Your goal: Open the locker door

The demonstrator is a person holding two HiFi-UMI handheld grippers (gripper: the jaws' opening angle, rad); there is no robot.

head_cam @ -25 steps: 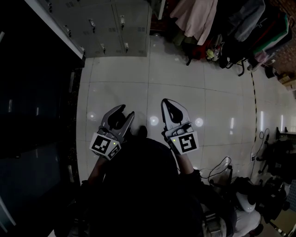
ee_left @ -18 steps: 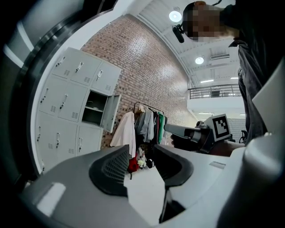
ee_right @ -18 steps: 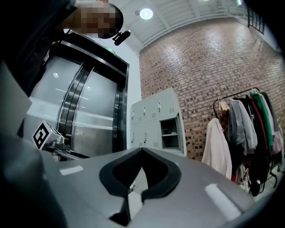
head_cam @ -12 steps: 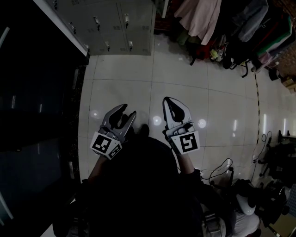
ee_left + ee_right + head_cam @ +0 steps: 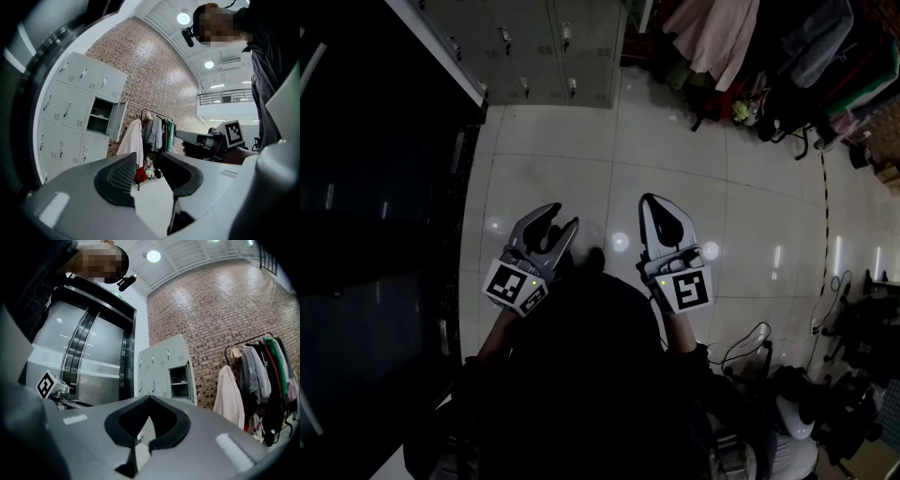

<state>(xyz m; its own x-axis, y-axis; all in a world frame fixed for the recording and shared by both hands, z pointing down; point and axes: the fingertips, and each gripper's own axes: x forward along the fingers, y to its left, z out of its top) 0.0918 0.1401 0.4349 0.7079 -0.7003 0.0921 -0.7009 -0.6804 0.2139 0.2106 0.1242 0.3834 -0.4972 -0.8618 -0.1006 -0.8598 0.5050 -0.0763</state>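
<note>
A bank of grey lockers [image 5: 530, 42] stands against the wall ahead, across an open stretch of tiled floor. In the left gripper view the lockers [image 5: 70, 112] show one door [image 5: 115, 122] swung open on a dark compartment. The right gripper view shows that same open compartment [image 5: 180, 380]. My left gripper [image 5: 557, 225] is held at waist height, far from the lockers, open with nothing between its jaws [image 5: 149, 161]. My right gripper [image 5: 662, 208] is beside it at the same height, shut on nothing [image 5: 150, 398].
A rack of hanging clothes [image 5: 741, 47] stands right of the lockers against the brick wall [image 5: 220, 310]. A dark glass partition [image 5: 366, 187] runs along my left. Chairs and cables [image 5: 853, 328] crowd the right side. White floor tiles [image 5: 675, 159] lie between me and the lockers.
The lockers and clothes rack have slid down in the head view, so more of them shows. Both grippers keep the same stance, the left one open and the right one shut.
</note>
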